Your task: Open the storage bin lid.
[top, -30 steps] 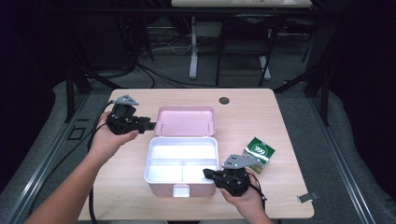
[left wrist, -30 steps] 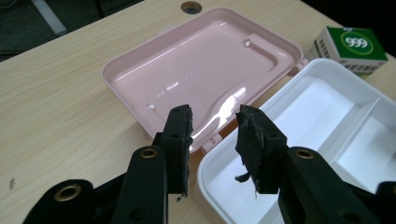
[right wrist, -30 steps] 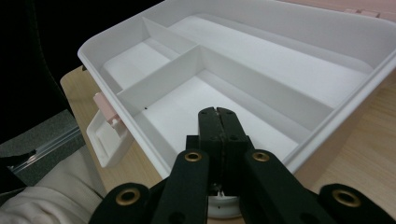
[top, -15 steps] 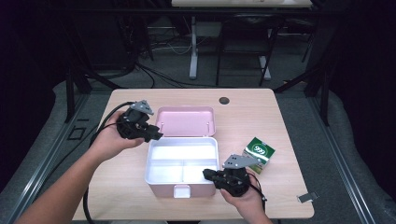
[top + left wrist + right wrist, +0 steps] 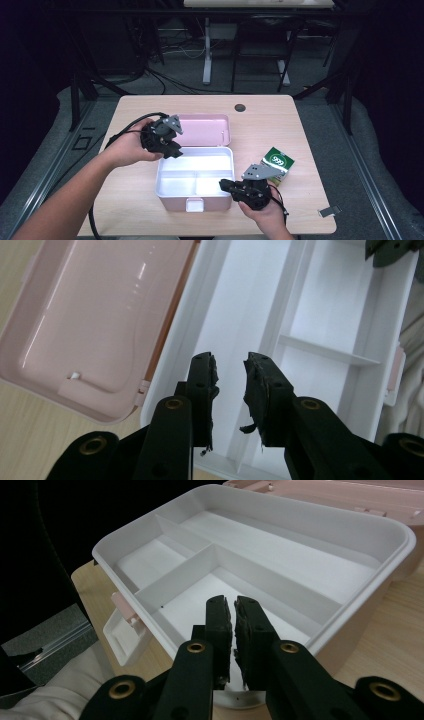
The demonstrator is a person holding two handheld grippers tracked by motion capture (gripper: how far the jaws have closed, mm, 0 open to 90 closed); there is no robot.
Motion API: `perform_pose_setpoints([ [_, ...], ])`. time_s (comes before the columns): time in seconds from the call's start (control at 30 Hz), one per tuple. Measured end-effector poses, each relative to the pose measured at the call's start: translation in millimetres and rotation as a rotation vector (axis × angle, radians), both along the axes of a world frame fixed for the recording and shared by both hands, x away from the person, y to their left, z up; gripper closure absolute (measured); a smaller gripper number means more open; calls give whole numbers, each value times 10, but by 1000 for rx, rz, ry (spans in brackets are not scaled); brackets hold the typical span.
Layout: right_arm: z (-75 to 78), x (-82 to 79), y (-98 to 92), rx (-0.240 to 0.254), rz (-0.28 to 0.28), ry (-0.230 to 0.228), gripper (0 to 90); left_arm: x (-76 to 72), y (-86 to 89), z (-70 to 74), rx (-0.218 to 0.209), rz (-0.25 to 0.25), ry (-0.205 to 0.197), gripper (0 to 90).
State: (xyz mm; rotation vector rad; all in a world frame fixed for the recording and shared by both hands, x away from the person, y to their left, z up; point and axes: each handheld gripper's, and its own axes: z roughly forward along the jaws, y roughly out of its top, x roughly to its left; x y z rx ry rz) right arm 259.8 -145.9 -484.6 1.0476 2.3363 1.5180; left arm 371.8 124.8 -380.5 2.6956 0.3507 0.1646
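A pink lunch box lies open mid-table, its lid (image 5: 202, 129) flat at the back and its white base (image 5: 195, 172) split into three compartments. My left gripper (image 5: 171, 149) hovers over the base's back left corner. Its jaws have just been closing but still stand apart, with nothing between them (image 5: 229, 365); the lid (image 5: 90, 325) and base (image 5: 310, 315) lie below. My right gripper (image 5: 226, 186) sits over the base's front right corner. Its jaws have eased apart by a hair and are almost together (image 5: 234, 625), tips above a front compartment of the base (image 5: 300, 570).
A small green box (image 5: 276, 162) marked 999 lies on the table right of the lunch box, close behind my right hand. A black round hole cover (image 5: 240, 107) sits near the table's far edge. The left gripper's cable (image 5: 122, 134) loops off the left side.
My left gripper has moved right, from beside the lid's left edge to the base's back left corner, and its jaws have narrowed. The right hand has stayed put.
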Motion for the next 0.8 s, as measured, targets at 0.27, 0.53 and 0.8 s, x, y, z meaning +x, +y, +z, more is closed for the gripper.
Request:
perform_pose_setpoints([
  [0.27, 29, 3, -57, 8, -12, -7, 835, -2, -187, -60, 119, -87, 14, 727],
  [0.53, 45, 9, -131, 3, -39, -15, 827, -26, -339, -175, 203, -155, 20, 727],
  [0.8, 52, 18, -184, 11, -52, -18, 828, -60, -460, -262, 245, -190, 29, 743],
])
